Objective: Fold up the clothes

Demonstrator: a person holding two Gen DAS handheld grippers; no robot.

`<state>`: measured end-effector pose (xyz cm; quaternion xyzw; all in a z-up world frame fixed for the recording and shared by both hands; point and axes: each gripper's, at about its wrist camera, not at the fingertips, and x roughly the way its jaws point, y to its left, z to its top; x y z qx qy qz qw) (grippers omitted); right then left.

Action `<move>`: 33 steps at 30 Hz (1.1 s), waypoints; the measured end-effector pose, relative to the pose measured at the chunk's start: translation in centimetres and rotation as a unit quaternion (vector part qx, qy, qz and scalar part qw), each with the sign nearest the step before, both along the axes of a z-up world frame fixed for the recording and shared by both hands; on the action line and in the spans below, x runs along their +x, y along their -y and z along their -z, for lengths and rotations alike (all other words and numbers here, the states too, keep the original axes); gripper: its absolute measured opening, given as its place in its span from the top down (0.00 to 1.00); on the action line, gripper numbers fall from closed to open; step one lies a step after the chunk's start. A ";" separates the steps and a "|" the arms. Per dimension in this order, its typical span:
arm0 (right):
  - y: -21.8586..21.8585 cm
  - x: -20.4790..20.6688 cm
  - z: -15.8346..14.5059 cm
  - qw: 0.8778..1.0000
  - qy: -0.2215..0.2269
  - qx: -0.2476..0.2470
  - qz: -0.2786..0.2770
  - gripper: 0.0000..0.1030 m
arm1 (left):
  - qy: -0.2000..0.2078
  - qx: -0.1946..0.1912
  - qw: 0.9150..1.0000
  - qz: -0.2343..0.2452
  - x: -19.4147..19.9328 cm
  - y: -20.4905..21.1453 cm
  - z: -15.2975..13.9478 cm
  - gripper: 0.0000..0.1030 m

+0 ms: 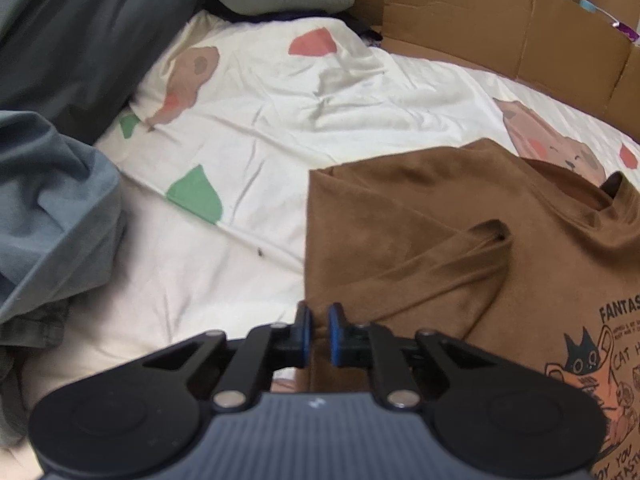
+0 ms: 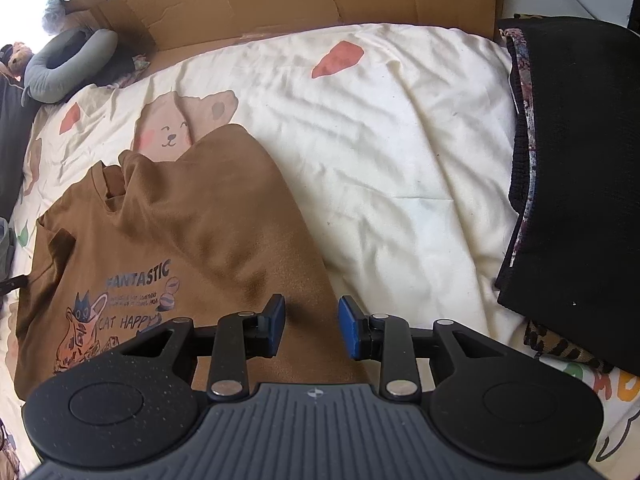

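Cardboard [image 2: 256,4] lines the bed's far edge in both views. Only the right wrist view shows the black knitted garment [image 2: 580,184] at the bed's right edge; only the left shows the grey-blue clothes [image 1: 56,208] at its left. The brown printed cotton T-shirt [image 2: 192,220] lies on the cream animal-print bedsheet [image 2: 380,140]. The left tongs [image 1: 318,334] are clenched on its side edge; the right tongs [image 2: 312,326] are released above its other edge. The shirt's hem is cut off.

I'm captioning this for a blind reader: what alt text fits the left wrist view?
The left tongs, nearly shut, pinch the left edge of a brown T-shirt with a cat print, lying on a cream bedsheet. Grey clothes are piled at left, and cardboard stands behind.
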<state>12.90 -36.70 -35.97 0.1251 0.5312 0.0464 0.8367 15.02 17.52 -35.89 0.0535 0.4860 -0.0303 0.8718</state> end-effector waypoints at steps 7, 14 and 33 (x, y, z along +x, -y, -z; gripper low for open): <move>0.1 0.0 0.1 1.000 0.000 0.001 0.002 0.65 | 0.003 0.006 1.000 -0.025 -1.8 -2.6 -2.1 0.92; 0.3 0.2 0.1 1.000 0.000 0.001 0.003 0.65 | 0.008 0.034 0.997 -0.063 -4.2 -5.6 -4.3 0.92; -0.3 0.6 0.4 1.000 -0.004 -0.005 -0.009 0.65 | -0.072 0.031 0.987 -0.143 -7.7 -9.9 -1.2 0.90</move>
